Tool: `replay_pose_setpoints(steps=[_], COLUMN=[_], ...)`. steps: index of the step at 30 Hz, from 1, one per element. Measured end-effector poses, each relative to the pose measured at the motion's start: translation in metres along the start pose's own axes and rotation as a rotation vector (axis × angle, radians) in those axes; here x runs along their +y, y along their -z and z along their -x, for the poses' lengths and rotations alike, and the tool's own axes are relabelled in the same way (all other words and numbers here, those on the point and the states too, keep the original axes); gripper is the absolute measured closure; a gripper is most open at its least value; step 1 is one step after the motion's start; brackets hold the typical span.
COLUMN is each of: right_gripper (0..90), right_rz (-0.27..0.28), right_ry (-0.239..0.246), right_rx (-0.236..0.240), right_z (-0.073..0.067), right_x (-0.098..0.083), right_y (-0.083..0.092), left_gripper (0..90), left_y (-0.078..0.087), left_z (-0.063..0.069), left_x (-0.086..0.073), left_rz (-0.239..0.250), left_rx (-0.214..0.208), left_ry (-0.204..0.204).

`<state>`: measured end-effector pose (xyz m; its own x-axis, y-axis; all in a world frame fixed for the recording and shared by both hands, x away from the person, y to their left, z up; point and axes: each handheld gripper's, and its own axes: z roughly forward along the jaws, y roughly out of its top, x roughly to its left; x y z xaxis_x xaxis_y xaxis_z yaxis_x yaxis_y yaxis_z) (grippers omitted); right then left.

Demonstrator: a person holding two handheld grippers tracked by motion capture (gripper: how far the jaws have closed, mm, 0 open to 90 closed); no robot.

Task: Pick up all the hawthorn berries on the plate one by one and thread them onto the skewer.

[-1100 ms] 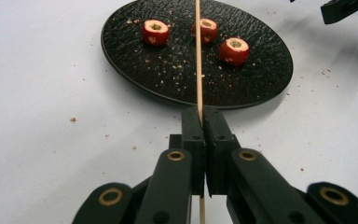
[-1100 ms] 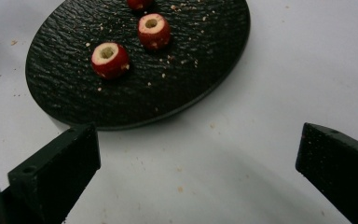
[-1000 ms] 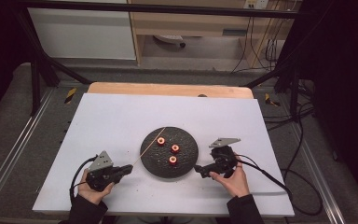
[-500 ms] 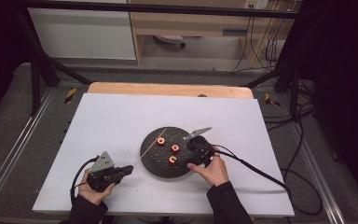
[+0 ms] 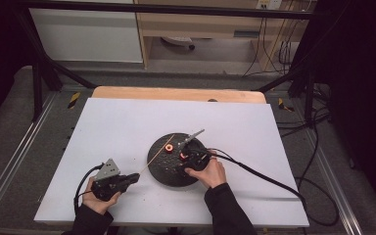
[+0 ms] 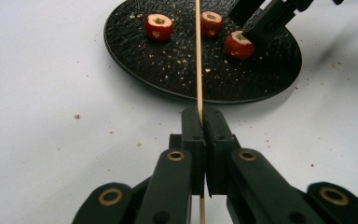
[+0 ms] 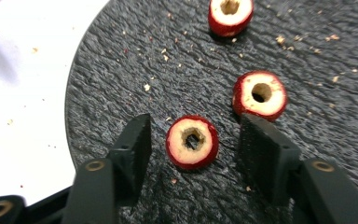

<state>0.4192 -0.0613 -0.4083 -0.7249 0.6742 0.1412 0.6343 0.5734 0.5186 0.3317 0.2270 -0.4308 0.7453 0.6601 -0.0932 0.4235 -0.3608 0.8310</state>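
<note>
My left gripper (image 5: 132,177) (image 6: 203,116) rests on the white table left of a round black plate (image 5: 159,171) (image 6: 168,65), shut on a thin wooden skewer (image 5: 157,154) (image 6: 198,56) that reaches out over the plate. Three red cored fruit pieces lie on the plate (image 7: 121,84). My right gripper (image 5: 182,164) (image 7: 196,128) hovers low over the plate and straddles one piece (image 7: 192,141) (image 6: 238,45). Its jaws have just been closing, and a gap shows on each side of the fruit. The other two pieces (image 7: 259,94) (image 7: 230,14) lie beyond it.
Crumbs are scattered over the plate and the white table top (image 5: 127,122). The right gripper's cable (image 5: 264,178) trails off to the right across the table. A wooden strip (image 5: 176,93) runs along the table's far edge.
My right gripper has moved left from the plate's right edge to over the plate, and its jaws have narrowed around one fruit piece. The left gripper and skewer have stayed put.
</note>
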Motion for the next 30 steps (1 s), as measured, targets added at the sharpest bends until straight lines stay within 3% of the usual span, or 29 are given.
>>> replay_pose_setpoints(steps=[10, 21, 30], right_gripper=[58.3, 60.3, 60.6], right_rz=[-0.048, -0.090, -0.022], right_ry=[-0.021, -0.044, -0.058], right_rx=[0.015, 0.029, 0.027], right_z=[0.001, 0.004, 0.004], right_x=[0.004, 0.005, 0.006], right_y=[-0.009, -0.010, 0.008], left_gripper=[87.9, 88.0, 88.0], left_y=[0.000, -0.001, 0.000], left_z=[0.000, 0.001, 0.002], left_x=[0.000, 0.000, 0.000], left_rz=[-0.004, -0.005, 0.005], left_rx=[-0.001, -0.001, 0.001], left_ry=[-0.001, -0.006, -0.001])
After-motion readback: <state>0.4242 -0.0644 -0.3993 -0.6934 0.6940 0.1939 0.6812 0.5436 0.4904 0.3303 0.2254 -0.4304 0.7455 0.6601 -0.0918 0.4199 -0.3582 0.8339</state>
